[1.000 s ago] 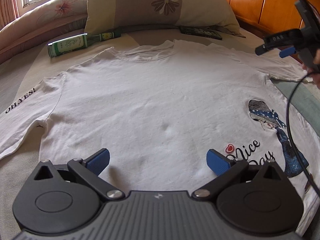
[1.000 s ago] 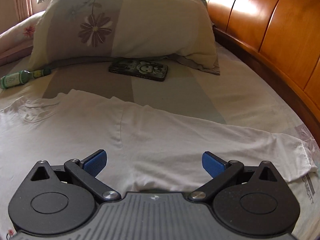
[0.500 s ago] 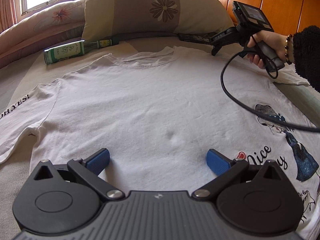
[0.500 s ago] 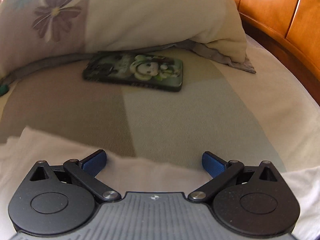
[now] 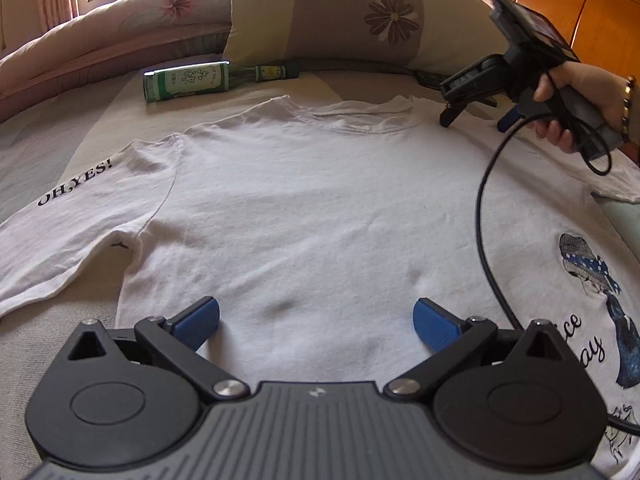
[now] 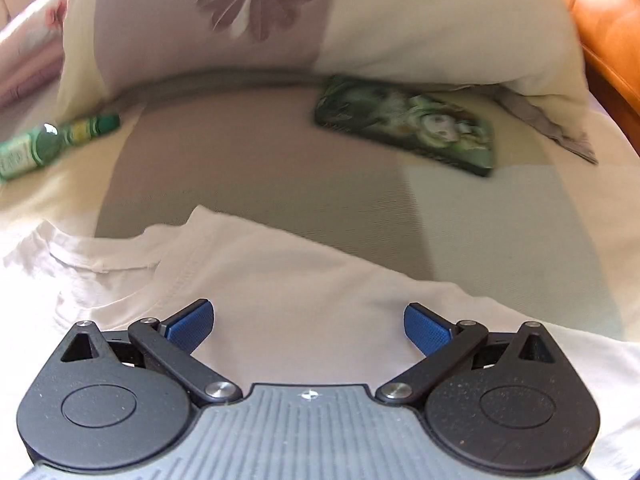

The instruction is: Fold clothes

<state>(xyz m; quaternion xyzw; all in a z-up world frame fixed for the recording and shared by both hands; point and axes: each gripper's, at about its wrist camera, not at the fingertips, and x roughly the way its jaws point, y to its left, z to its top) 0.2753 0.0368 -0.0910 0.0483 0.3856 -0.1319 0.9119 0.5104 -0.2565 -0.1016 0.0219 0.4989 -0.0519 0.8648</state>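
Progress: nothing folded; white T-shirt lies flat across the frame's middle, every fold left, I'd say.
Left gripper: spread wide, empty, bottom centre.
Right gripper: spread wide, empty, over the shoulder.
Only right view: phone, upper right.
Only left view: print, sleeves.

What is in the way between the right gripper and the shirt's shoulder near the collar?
Nothing visible. The open right gripper hangs just over bare white T-shirt beside the collar; bottle and phone case lie beyond.
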